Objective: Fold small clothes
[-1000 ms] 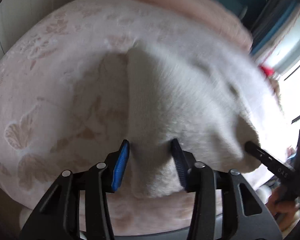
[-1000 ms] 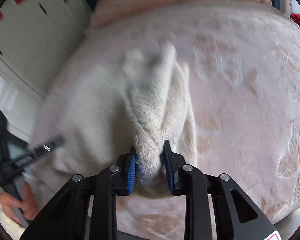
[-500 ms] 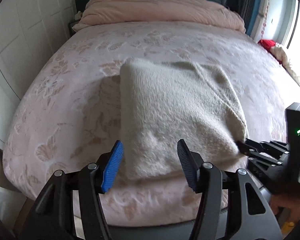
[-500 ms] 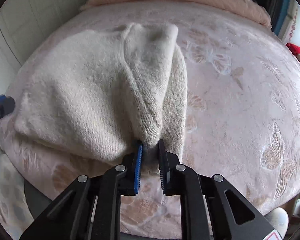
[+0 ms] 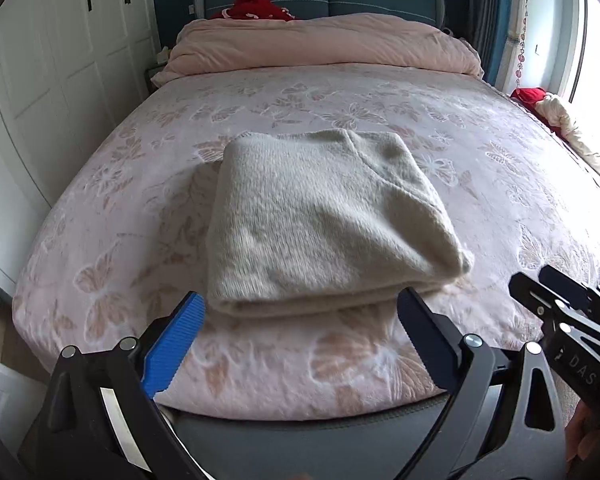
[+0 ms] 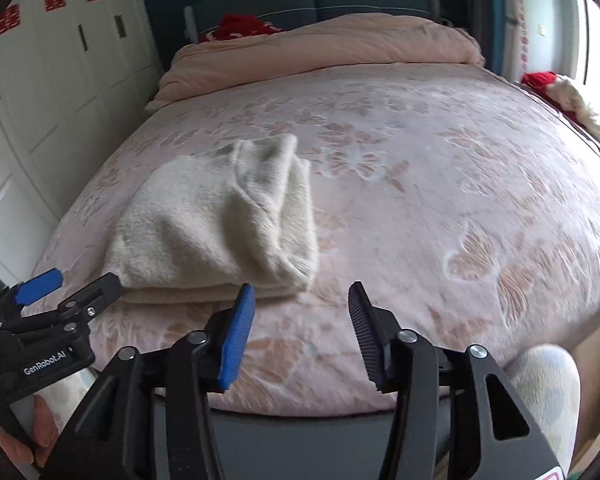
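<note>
A cream knitted sweater lies folded into a thick rectangle near the front edge of the bed; it also shows in the right wrist view. My left gripper is open and empty, held back just in front of the sweater's near edge. My right gripper is open and empty, just off the sweater's near right corner. Each gripper shows at the edge of the other's view: the right one and the left one.
The bed has a pink butterfly-patterned cover and a rolled pink duvet at the headboard. Red cloth lies behind it. White wardrobe doors stand left. More clothes lie at the right, by the window.
Both grippers let go of the sweater, opened wide and drew back toward the foot of the bed. The sweater now lies flat and folded.
</note>
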Motion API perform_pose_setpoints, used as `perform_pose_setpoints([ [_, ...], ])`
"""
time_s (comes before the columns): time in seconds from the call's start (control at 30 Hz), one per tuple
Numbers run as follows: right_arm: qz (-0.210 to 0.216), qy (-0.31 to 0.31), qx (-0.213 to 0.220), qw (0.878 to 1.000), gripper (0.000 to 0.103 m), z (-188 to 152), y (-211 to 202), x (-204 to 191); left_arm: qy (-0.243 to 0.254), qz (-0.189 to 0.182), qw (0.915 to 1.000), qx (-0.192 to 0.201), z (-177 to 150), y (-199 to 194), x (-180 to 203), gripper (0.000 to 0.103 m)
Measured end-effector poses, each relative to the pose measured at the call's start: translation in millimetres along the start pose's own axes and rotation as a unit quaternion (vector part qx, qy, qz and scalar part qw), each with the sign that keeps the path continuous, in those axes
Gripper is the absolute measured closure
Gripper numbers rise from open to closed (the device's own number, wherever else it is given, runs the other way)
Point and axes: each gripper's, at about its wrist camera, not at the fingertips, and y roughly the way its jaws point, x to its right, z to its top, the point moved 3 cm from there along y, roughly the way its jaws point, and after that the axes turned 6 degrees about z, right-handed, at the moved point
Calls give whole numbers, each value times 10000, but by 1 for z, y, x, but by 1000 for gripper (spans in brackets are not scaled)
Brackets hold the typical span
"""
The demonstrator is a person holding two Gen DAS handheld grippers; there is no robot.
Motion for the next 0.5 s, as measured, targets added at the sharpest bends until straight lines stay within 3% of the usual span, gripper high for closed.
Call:
perform_pose_setpoints([
  [0.33,-84,-370,-16,9993,40,-46,-5,-1,-170,308,9987,376,-36,-15,12,8],
  [0.5,-100,-381,-6,9992,37,-50,-4,-4,-201,377,9987,283,-46,-11,11,8],
])
